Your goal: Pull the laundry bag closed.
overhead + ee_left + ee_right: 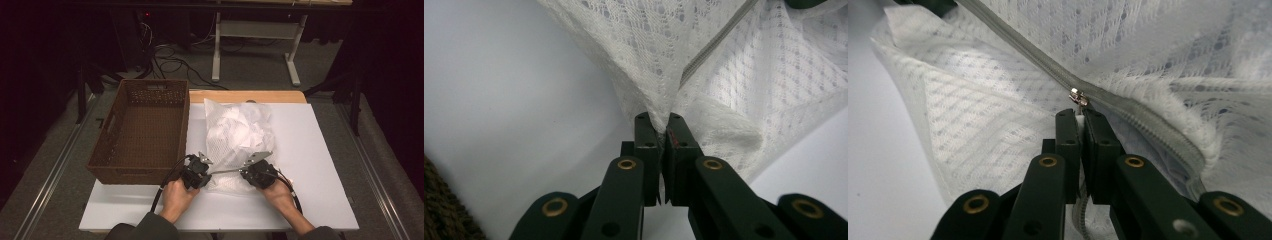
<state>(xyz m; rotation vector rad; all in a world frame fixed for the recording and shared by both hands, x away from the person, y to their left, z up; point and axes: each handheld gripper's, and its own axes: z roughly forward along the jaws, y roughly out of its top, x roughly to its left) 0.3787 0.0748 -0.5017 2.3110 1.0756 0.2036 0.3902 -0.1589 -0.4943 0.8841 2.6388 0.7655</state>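
Risk: zipper pull [1078, 96] slips from my right gripper [1081, 114], whose fingers pinch its tab. Left gripper [658, 119] clamps the mesh bag [239, 135] corner on the surface [320, 165]; uneven tension jams the zipper.

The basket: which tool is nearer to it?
Left. The left tool, shut on the mesh bag, sits just off the basket at its near right corner. The right tool, shut at the zipper pull, is farther right, across the bag's near end.
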